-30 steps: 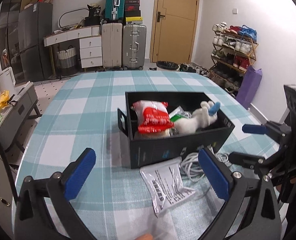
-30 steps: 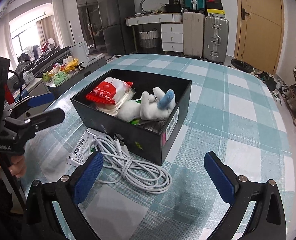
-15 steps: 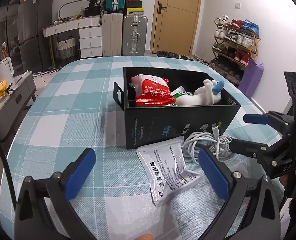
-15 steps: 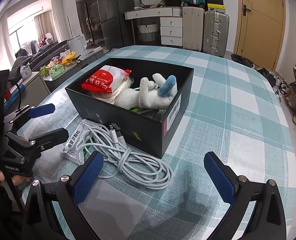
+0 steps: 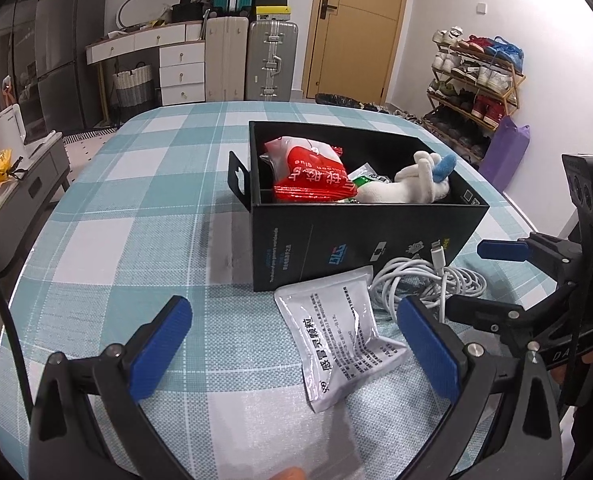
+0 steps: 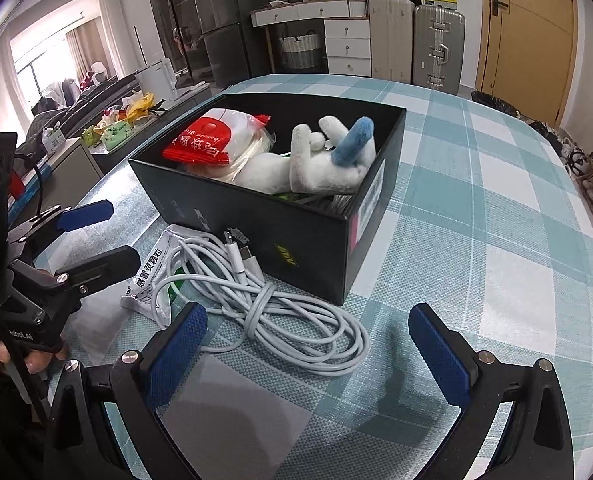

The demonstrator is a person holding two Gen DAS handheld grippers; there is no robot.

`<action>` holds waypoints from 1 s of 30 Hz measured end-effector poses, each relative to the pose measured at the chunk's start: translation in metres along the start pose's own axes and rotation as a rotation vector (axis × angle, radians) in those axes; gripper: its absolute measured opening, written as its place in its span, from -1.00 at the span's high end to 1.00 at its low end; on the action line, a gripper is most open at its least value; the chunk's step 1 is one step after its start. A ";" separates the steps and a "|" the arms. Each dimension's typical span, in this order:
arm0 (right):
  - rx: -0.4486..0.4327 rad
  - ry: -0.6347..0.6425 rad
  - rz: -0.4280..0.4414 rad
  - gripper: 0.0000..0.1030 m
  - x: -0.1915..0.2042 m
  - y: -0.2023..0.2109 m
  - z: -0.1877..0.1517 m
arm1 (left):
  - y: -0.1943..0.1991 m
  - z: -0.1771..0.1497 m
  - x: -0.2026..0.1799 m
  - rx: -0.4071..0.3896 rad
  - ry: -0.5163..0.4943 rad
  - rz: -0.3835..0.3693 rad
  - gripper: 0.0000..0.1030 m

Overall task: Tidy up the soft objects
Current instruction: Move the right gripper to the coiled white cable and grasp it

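Note:
A black box (image 5: 336,236) (image 6: 224,204) on the checked table holds a red-and-white snack bag (image 5: 312,172) (image 6: 212,140) and a white plush toy with a blue ear (image 5: 412,184) (image 6: 320,164). In front of the box lie a silver medicine sachet (image 5: 336,336) (image 6: 148,276) and a coiled white charging cable (image 5: 428,284) (image 6: 264,304). My left gripper (image 5: 292,344) is open and empty, low over the table just short of the sachet. My right gripper (image 6: 308,344) is open and empty, low over the cable's near side. Each gripper shows in the other's view (image 6: 92,232) (image 5: 480,276).
The table's checked cloth (image 5: 156,208) stretches left and behind the box. Suitcases (image 5: 272,64), drawers (image 5: 180,72) and a door stand at the back wall. A shoe rack (image 5: 472,92) stands right. A low cabinet with bags (image 5: 12,188) sits left of the table.
Both grippers have come lower and closer to the box, sachet and cable. Both stay open. Nothing on the table has moved.

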State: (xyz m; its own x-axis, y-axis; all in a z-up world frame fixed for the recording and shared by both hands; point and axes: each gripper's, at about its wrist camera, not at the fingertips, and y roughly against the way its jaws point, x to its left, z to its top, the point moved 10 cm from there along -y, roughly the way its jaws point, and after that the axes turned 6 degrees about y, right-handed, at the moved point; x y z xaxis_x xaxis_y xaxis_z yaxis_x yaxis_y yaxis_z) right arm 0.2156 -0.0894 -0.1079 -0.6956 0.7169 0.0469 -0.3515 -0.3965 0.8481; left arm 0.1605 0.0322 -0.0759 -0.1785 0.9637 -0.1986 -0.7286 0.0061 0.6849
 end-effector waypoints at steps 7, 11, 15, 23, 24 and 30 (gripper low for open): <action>0.038 -0.042 -0.036 -0.99 -0.004 -0.012 -0.003 | -0.002 -0.001 0.001 0.010 0.007 -0.012 -1.00; 0.047 -0.049 -0.055 -0.99 -0.011 -0.012 -0.006 | -0.003 0.000 0.003 0.015 0.009 -0.019 -1.00; 0.063 -0.069 -0.049 -0.99 -0.022 -0.014 -0.011 | -0.005 -0.001 0.003 0.027 0.011 -0.027 -1.00; 0.070 -0.085 -0.056 -0.99 -0.030 -0.012 -0.015 | -0.006 -0.002 0.000 0.033 0.007 -0.032 -1.00; 0.069 -0.086 -0.057 -0.99 -0.029 -0.012 -0.015 | -0.007 -0.002 0.000 0.032 0.007 -0.030 -1.00; 0.049 -0.092 -0.046 -0.99 -0.019 -0.011 -0.012 | -0.006 -0.003 0.000 0.033 0.006 -0.029 -1.00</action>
State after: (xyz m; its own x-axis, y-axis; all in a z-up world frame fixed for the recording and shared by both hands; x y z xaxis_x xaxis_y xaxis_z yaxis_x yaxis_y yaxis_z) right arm 0.2254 -0.1061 -0.1249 -0.6181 0.7843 0.0531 -0.3495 -0.3348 0.8751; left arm 0.1633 0.0317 -0.0824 -0.1617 0.9613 -0.2230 -0.7116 0.0430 0.7013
